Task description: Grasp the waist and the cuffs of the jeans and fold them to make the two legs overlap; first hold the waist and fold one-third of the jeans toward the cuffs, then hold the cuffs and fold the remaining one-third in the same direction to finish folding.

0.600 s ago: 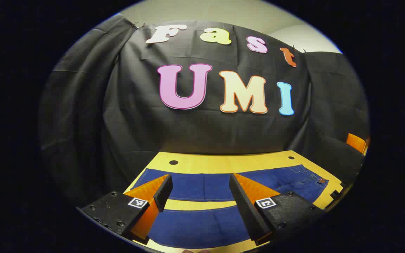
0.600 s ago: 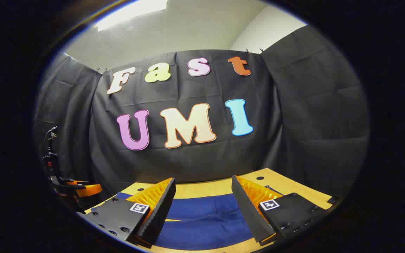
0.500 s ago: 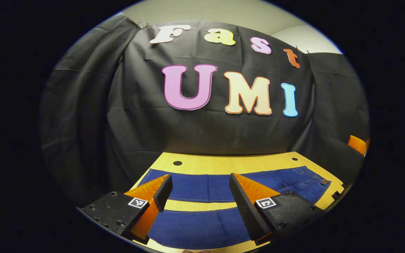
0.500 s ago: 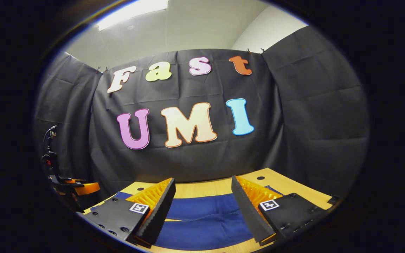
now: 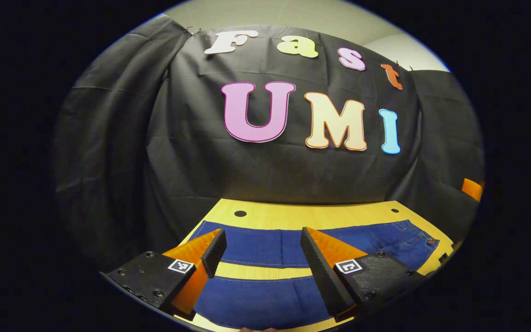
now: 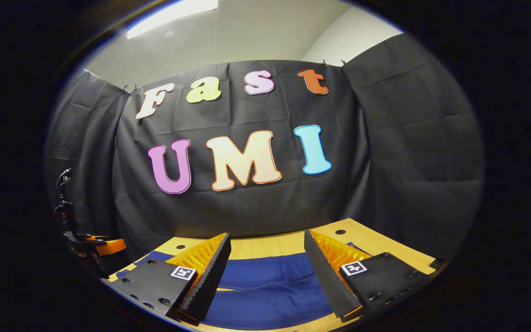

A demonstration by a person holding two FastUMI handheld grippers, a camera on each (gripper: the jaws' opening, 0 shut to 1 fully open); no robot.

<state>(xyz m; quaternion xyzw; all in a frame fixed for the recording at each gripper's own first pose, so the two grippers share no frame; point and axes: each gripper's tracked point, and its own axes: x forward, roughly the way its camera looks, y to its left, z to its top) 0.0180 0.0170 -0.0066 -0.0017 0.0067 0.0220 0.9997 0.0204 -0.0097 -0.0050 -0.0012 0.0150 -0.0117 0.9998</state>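
Dark blue jeans lie flat on a wooden table, the two legs apart with a strip of bare wood between them. The waist with its button points to the right in the left gripper view. My left gripper hangs open above the legs, touching nothing. In the right gripper view the jeans spread under my right gripper, which is open too, with nothing between its fingers. A bit of the left gripper shows at the far left of that view.
Black cloth walls stand close behind the table and on both sides. Small round holes mark the table's far corners. A stand with cables rises at the left of the right gripper view. An orange part shows at the far right.
The left gripper has swung a little to the left, so the scene has slid to the right in its view. The right gripper view has shifted slightly. Both grippers stay open.
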